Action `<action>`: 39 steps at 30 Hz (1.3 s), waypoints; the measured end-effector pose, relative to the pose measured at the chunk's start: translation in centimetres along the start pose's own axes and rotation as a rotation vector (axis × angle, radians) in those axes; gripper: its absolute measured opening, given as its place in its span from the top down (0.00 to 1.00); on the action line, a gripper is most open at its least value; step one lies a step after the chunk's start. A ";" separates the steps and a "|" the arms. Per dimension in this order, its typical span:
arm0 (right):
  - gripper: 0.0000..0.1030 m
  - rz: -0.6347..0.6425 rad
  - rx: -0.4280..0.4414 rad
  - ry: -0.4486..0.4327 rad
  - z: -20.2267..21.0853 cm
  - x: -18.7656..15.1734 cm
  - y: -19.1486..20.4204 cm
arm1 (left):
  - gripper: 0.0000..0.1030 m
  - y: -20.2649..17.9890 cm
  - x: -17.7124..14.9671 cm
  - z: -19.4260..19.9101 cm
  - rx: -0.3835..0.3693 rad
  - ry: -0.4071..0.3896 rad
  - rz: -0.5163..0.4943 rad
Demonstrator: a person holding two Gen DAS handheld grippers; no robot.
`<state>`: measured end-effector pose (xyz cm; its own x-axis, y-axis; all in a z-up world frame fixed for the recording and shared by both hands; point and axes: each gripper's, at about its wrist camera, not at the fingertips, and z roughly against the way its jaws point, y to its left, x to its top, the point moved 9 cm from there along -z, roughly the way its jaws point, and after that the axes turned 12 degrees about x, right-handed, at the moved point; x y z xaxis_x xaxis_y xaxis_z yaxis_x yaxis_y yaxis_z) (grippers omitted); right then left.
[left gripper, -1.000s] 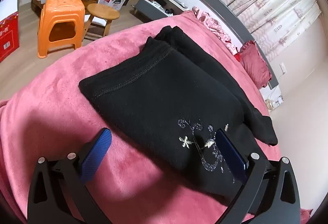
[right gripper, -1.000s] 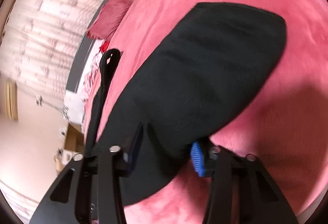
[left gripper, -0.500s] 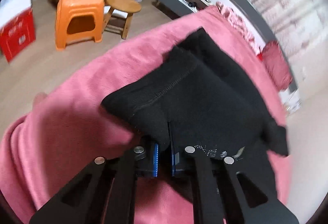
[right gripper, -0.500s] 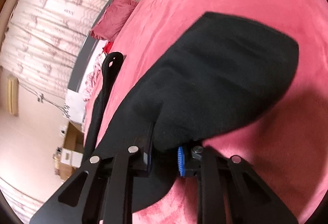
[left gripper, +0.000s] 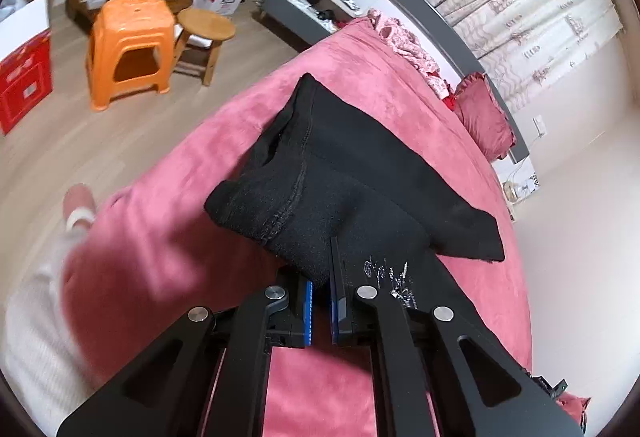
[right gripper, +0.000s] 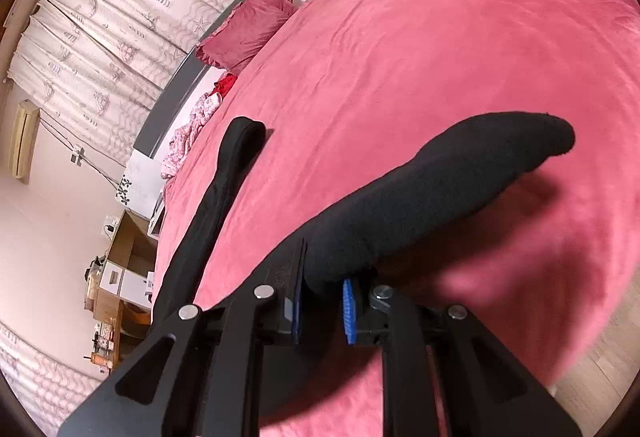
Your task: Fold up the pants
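The black pants [left gripper: 360, 181] lie partly folded on a pink bedspread [left gripper: 188, 205], with silver embroidery near my left gripper. My left gripper [left gripper: 320, 277] is shut on the near edge of the pants and holds it lifted off the bed. My right gripper [right gripper: 320, 277] is shut on another edge of the black pants [right gripper: 432, 193], which hang raised above the bedspread [right gripper: 440, 37] and cast a shadow on it. One pant leg [right gripper: 228, 173] trails off to the left along the bed.
Beside the bed stand an orange plastic stool [left gripper: 128, 49], a round wooden stool [left gripper: 204, 33] and a red box [left gripper: 24, 81]. A dark red pillow [left gripper: 484, 113] and floral bedding lie at the headboard. A wooden desk and boxes stand further back.
Both grippers closed on the pants' edge and lifted it off the bed. The fabric now hangs raised and bunched where it lay flat a second ago.
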<state>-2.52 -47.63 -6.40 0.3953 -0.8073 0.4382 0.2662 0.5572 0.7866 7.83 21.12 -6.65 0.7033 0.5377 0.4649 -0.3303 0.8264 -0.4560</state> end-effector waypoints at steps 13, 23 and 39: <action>0.41 -0.300 0.045 -0.026 1.6 -0.9 -9.5 | 0.86 4.2 -5.3 -1.7 0.147 0.150 0.021; 0.86 -0.207 0.018 -0.118 2.6 7.8 -8.2 | 0.33 2.2 1.3 4.5 0.247 -0.258 -0.020; 0.64 -0.034 -0.351 -0.089 4.3 6.7 -15.0 | 0.13 -9.6 -4.3 -15.2 0.276 -0.022 -0.520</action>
<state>-7.64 -62.22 -13.35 0.3069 -0.8319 0.4623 0.5695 0.5497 0.6112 17.53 8.38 -15.78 0.8045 0.0513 0.5917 -0.0996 0.9938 0.0492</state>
